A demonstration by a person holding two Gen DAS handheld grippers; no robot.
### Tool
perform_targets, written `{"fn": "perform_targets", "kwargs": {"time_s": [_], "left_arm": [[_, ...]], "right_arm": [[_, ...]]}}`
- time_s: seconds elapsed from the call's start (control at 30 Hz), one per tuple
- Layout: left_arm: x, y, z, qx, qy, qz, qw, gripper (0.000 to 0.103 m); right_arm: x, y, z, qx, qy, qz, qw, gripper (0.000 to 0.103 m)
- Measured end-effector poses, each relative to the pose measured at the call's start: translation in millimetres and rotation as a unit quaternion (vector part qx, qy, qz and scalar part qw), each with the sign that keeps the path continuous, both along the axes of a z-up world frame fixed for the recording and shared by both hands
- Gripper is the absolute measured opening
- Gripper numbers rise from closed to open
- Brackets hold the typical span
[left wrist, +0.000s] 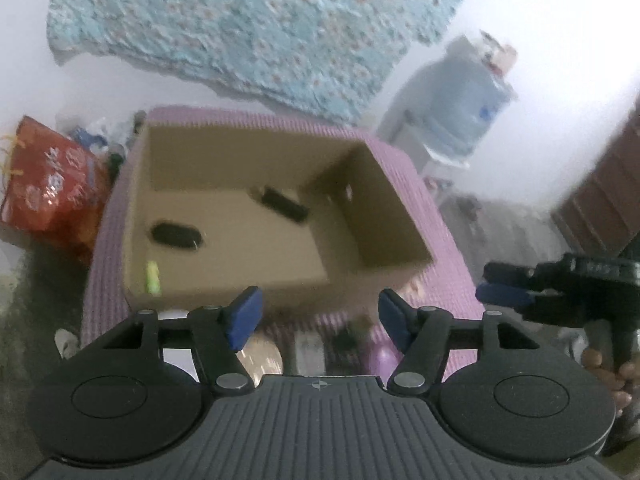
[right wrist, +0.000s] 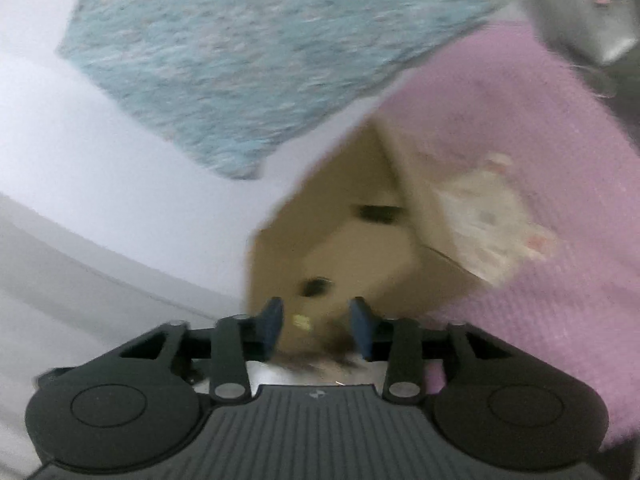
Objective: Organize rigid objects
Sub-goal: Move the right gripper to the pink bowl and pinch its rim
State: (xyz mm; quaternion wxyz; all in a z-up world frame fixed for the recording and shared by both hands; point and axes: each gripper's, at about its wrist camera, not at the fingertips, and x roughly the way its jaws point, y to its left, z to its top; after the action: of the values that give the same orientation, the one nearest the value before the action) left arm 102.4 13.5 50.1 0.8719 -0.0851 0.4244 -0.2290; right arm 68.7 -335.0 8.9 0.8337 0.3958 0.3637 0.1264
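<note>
An open cardboard box (left wrist: 396,208) stands on a purple mat (left wrist: 440,216). Inside lie a black oval object (left wrist: 176,235), a black oblong object (left wrist: 284,204) and a small yellow-green item (left wrist: 153,278). My left gripper (left wrist: 320,314) is open and empty, just short of the box's near wall. My right gripper (right wrist: 318,326) is open and empty at the box's edge; it also shows in the left wrist view (left wrist: 506,284), to the right of the box. In the blurred right wrist view the box (right wrist: 280,240) holds two dark objects (right wrist: 316,286) (right wrist: 378,212) and the yellow-green item (right wrist: 303,322).
A red snack bag (left wrist: 48,188) lies left of the box. A large water bottle (left wrist: 460,100) stands at the back right. A teal patterned cloth (left wrist: 248,20) hangs on the wall behind. Several small blurred items (left wrist: 320,344) lie on the mat under my left gripper.
</note>
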Motion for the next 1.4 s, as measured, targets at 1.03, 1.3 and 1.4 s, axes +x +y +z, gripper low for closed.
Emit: {"fn": "perform_targets", "kwargs": {"time_s": [1.03, 1.3, 1.4], "left_arm": [[-30, -120, -99, 0.136, 0.021, -0.176, 0.9748, 0.064], [-22, -137, -107, 0.145, 0.009, -0.193, 0.9704, 0.064], [-21, -143, -110, 0.149, 0.011, -0.200, 0.9684, 0.064]], "right_arm": [[-6, 3, -104, -0.104, 0.105, -0.011, 0.989, 0.044], [5, -1, -113, -0.107, 0.104, -0.006, 0.989, 0.044], [10, 0, -115, -0.112, 0.103, 0.000, 0.988, 0.038]]}}
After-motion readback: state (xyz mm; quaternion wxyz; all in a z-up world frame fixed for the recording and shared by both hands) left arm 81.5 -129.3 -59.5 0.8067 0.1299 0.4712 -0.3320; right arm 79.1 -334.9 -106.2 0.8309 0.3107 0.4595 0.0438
